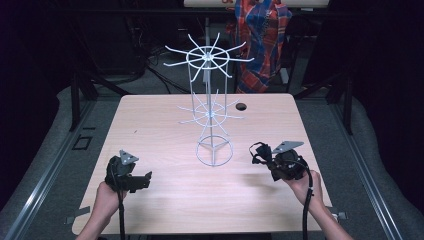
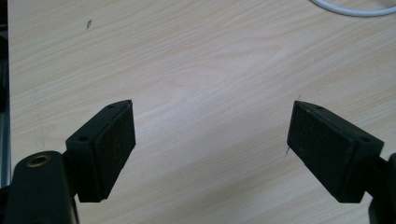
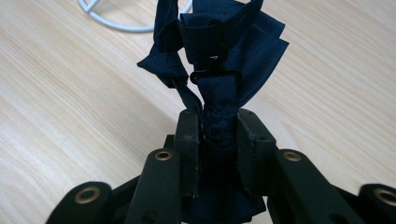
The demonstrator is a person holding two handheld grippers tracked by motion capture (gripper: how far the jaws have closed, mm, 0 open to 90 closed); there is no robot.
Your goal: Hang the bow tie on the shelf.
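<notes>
A white wire display rack point(image 1: 210, 107) with two tiers of radiating hooks stands upright mid-table. My right gripper point(image 1: 266, 156) is to the right of the rack's ring base, shut on a dark navy folded cloth item with a small black clasp point(image 3: 219, 74); the fabric point(image 1: 260, 151) fans out past the pads toward the rack. The rack's base ring point(image 3: 112, 21) lies just beyond the cloth. My left gripper point(image 1: 145, 179) rests low at the front left of the table, open, with bare wood between its pads point(image 2: 109, 149).
The light wooden table point(image 1: 165, 200) has a small round hole point(image 1: 241, 106) at its far right. A red and blue plaid cloth point(image 1: 262, 35) hangs behind the table. Dark frames and cables surround the table. The rack's base ring point(image 2: 355, 9) edges the left gripper view.
</notes>
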